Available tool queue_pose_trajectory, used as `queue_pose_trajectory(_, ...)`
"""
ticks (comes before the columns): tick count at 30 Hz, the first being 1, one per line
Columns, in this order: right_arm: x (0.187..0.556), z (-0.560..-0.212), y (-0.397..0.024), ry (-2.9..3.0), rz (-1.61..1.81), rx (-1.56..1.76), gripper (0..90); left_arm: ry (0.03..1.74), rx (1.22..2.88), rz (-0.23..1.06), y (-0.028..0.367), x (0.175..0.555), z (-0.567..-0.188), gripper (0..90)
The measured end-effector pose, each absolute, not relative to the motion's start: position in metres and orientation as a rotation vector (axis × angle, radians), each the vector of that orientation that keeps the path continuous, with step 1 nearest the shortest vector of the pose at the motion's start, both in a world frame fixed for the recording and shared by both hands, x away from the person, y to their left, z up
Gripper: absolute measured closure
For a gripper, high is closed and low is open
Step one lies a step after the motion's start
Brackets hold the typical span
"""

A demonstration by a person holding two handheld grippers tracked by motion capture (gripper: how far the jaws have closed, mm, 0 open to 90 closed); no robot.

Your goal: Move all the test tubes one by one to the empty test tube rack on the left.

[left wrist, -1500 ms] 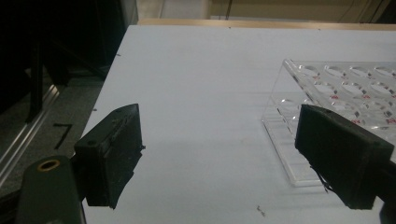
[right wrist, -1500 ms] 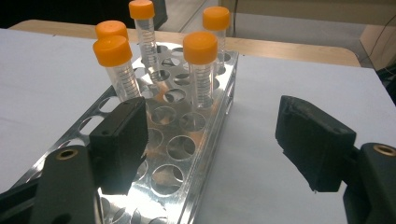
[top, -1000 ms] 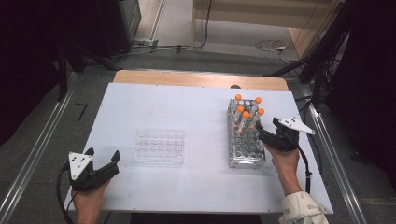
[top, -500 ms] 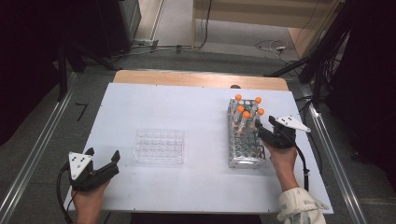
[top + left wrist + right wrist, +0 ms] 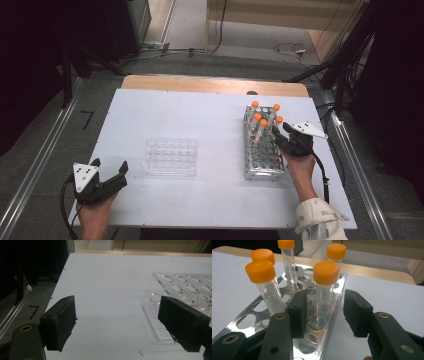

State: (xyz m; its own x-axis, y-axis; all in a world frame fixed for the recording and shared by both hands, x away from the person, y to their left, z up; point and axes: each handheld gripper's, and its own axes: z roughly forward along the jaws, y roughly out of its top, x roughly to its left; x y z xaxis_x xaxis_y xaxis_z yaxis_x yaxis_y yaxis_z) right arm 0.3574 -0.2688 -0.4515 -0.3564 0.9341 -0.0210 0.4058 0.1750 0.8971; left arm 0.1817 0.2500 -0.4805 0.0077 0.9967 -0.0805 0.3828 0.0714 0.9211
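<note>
Orange-capped tube (image 5: 325, 287): we see it upright in the metal rack (image 5: 263, 155), at its right edge.
Right gripper (image 5: 324, 312): our jaws have just been closing around that tube, pads not yet touching.
Left gripper (image 5: 107, 177): released, holding nothing, near the clear tray (image 5: 171, 156).

I think I am working in a lab. I see a rack (image 5: 262, 150) of tubes with orange caps (image 5: 325, 282), a clear tray (image 5: 171, 156), a white table (image 5: 200, 120) and many cables (image 5: 295, 49).
</note>
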Motion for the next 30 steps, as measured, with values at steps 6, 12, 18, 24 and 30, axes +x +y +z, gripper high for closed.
queue_pose_trajectory(6, 0.360, -0.453, -0.268, 1.864, 1.138, 1.251, 56.4, 1.506, 1.439, 0.921, 0.250, 0.182, -0.481, 14.9)
queue_pose_trajectory(12, 0.363, -0.454, -0.267, 1.868, 1.141, 1.240, 58.4, 1.506, 1.439, 0.921, 0.249, 0.182, -0.481, 14.9)
queue_pose_trajectory(18, 0.365, -0.454, -0.267, 1.865, 1.147, 1.237, 60.5, 1.506, 1.438, 0.921, 0.250, 0.182, -0.481, 14.9)
queue_pose_trajectory(24, 0.367, -0.455, -0.267, 1.869, 1.146, 1.239, 61.6, 1.506, 1.439, 0.921, 0.249, 0.182, -0.481, 14.9)
queue_pose_trajectory(30, 0.369, -0.456, -0.266, 1.873, 1.150, 1.234, 63.6, 1.507, 1.440, 0.921, 0.249, 0.182, -0.481, 14.9)
